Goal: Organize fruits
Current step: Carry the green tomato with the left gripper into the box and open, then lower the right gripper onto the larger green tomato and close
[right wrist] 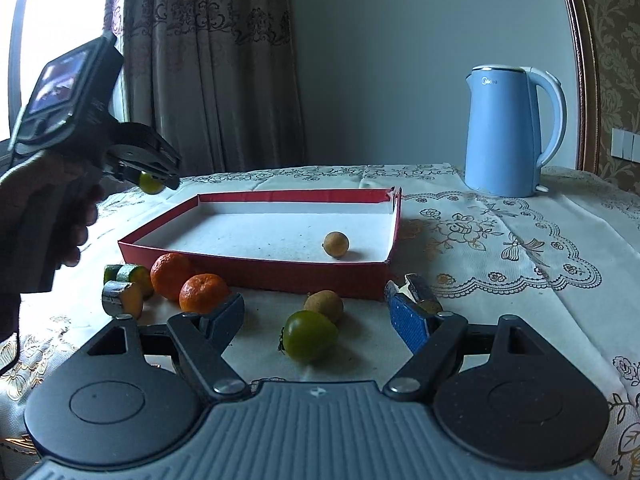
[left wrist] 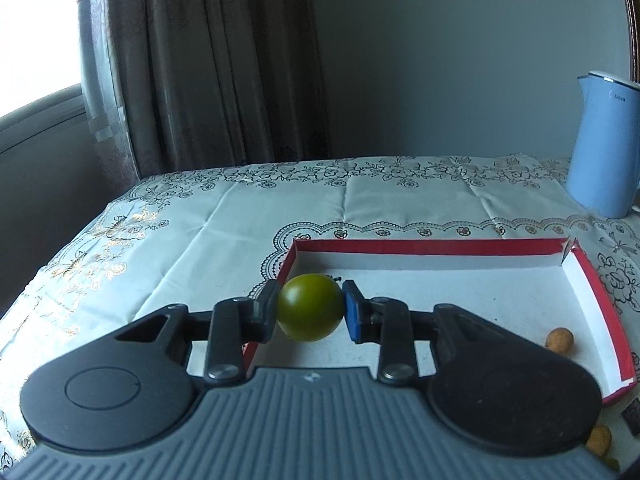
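Left tool (left wrist: 310, 309) clamped, raised; right tool (right wrist: 316, 316) spread wide, seemingly low.

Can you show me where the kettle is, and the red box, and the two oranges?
kettle (right wrist: 502, 132): right wrist view, on its blue body.
red box (right wrist: 256, 270): right wrist view, on its near wall.
oranges (right wrist: 203, 287): right wrist view, on the nearer one's peel.

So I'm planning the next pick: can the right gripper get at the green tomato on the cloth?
Probably yes. The right gripper is open and the green tomato lies straight ahead between its fingers; only a brown longan sits close behind it.
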Motion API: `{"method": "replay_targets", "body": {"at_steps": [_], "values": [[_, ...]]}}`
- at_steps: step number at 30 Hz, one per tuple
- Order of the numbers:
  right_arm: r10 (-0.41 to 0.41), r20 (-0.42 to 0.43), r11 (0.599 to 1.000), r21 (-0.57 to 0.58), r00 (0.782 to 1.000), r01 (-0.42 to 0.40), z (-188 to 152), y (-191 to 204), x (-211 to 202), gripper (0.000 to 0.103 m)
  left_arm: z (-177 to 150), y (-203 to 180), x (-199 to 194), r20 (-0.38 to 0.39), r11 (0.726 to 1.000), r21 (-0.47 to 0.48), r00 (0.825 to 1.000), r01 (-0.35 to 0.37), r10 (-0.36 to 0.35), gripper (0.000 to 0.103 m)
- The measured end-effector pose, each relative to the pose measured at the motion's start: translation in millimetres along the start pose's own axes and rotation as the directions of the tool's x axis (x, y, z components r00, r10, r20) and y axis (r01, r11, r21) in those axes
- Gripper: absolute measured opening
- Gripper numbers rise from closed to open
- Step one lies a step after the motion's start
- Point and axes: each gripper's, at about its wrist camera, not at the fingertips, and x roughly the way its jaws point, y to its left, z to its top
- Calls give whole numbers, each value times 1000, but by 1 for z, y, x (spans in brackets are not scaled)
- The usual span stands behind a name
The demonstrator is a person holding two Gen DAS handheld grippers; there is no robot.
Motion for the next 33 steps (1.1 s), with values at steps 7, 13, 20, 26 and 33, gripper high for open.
{"method": "replay_targets", "body": {"at_steps": [7,13,20,26,33], "values": [[18,-1,1000,5,1000,-18,0,-1,0,81,-2,-11,15,-22,1000,20,1000,-6,7,31],[30,-8,999,24,1000,-30,0,-4,1,81,-5,-15,29,-61,1000,26,998,-2,4,31],[36,-19,999,34,999,-35,-1,-5,3,81,-8,-12,29,-49,1000,14,999,10,-9,91],[37,-35,999,-5,999,-38,-1,1,6,81,-6,10,-17,52,1000,12,998,24,-25,100],[28,-109,998,-57,994,-34,0,10,19,78,-35,57,-66,98,1000,-30,995,4,-1,103]]}}
